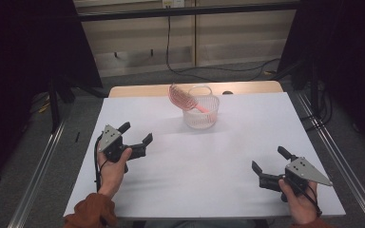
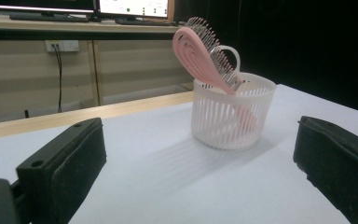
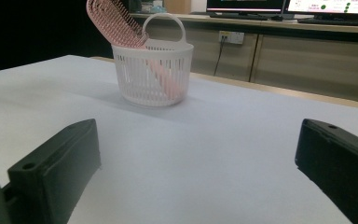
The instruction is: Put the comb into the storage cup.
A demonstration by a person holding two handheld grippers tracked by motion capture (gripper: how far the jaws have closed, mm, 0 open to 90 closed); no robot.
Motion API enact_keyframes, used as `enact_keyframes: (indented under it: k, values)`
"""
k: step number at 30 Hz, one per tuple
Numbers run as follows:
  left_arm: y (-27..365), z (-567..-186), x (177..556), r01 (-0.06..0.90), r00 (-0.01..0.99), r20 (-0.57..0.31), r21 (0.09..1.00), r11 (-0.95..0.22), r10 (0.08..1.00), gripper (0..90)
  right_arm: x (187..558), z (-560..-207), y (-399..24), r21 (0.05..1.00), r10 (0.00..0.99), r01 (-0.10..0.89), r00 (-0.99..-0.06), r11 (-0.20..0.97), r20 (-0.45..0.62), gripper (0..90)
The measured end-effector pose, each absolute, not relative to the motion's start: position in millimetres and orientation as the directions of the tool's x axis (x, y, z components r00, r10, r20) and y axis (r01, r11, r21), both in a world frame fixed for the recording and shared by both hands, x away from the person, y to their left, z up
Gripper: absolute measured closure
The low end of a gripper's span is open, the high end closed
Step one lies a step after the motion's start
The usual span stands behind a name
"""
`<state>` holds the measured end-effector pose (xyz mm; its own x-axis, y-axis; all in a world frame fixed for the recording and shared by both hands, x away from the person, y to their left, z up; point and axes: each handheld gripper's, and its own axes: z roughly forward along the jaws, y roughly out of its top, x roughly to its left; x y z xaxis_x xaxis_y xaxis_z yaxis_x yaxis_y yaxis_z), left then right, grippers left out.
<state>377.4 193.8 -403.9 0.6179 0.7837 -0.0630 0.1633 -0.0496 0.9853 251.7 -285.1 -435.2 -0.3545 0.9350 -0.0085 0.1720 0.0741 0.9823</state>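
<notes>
A white tabletop (image 1: 228,156) sits in a dim room with black curtains on both sides and beige wall panels beyond its far edge. At the far middle of the table stands a small white slatted plastic basket with a looped handle (image 1: 201,114). A pink plastic hairbrush (image 1: 179,96) stands in it handle-down, leaning with its bristled head sticking up over the basket's left rim. From the left gripper view the basket (image 2: 232,114) is ahead and slightly right, with the brush (image 2: 200,53) tilted up to the left. From the right gripper view the basket (image 3: 151,74) is ahead and left, with the brush head (image 3: 114,21) above it.

The left gripper (image 1: 135,134), held in a hand at the near left, has its two black jaws spread wide apart, holding nothing. The right gripper (image 1: 267,160), held at the near right, is likewise spread wide and empty. Both are well apart from the basket.
</notes>
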Motion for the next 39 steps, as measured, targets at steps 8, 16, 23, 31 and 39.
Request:
enact_keyframes:
  k: [8, 16, 23, 31, 39]
  values:
    - [195.1, -401.2, 362.4, 0.148, 0.627, -0.049, 0.987, -0.057, 0.777, 2.4, 251.6, -434.9, -285.0, 0.983, 0.936, 0.169, -0.353, 0.075, -0.01, 0.0]
    - [204.4, -409.6, 351.0, 0.146, 0.618, -0.042, 0.987, -0.062, 0.785, 2.4, 250.5, -434.7, -284.8, 0.984, 0.934, 0.162, -0.356, 0.075, -0.012, 0.0]
    - [214.9, -413.3, 342.3, 0.144, 0.602, -0.041, 0.988, -0.058, 0.798, 2.5, 250.0, -434.2, -286.9, 0.986, 0.942, 0.156, -0.335, 0.06, -0.004, 0.0]
    - [222.9, -412.0, 328.2, 0.132, 0.611, -0.031, 0.989, -0.063, 0.791, 3.1, 249.1, -433.8, -287.9, 0.987, 0.945, 0.149, -0.327, 0.063, -0.011, 0.0]
    - [230.6, -415.2, 315.7, 0.151, 0.575, -0.041, 0.987, -0.057, 0.817, 3.1, 248.9, -433.9, -287.7, 0.987, 0.947, 0.145, -0.321, 0.063, -0.013, 0.0]
